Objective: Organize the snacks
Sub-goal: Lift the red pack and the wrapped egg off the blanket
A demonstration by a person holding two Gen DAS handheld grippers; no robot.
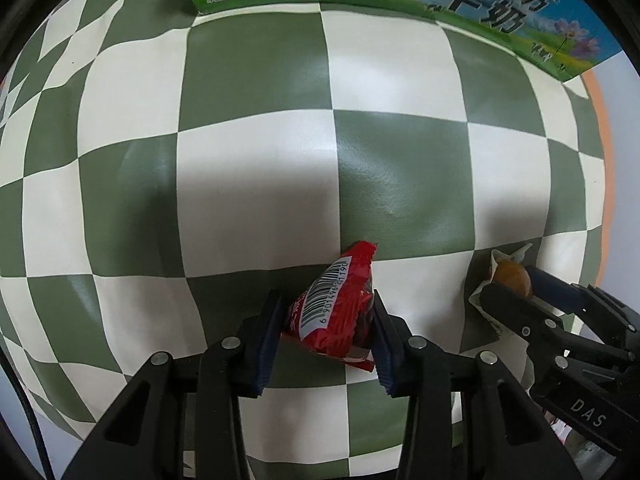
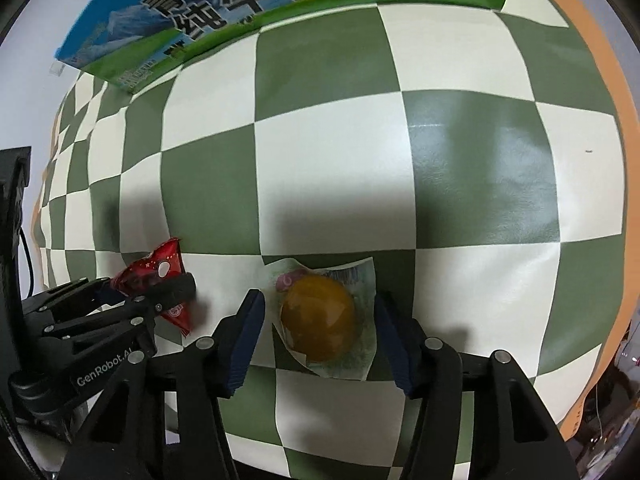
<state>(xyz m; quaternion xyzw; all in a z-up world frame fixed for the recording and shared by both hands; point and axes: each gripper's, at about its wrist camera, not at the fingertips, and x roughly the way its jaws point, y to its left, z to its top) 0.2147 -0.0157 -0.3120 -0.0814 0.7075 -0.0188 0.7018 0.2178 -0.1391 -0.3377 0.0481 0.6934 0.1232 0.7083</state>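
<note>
Left gripper (image 1: 326,320) clamped on red snack packet (image 1: 334,312); right gripper (image 2: 320,316) wide around egg-yolk pack (image 2: 320,316), untouched.

The red packet (image 1: 334,312) is a small foil snack bag with a white barcode label facing up. It sits tilted, its crimped end pointing to 12 o'clock, pinched from both sides between the pads of the left tool (image 1: 326,338).

The jelly (image 2: 319,317) is a round orange-yellow dome sealed on a clear, pale green printed wrapper. It lies flat on the checkered counter (image 2: 328,152), at 3 o'clock from the red packet, between the spread fingers of the right tool (image 2: 319,330), not touching them.
</note>
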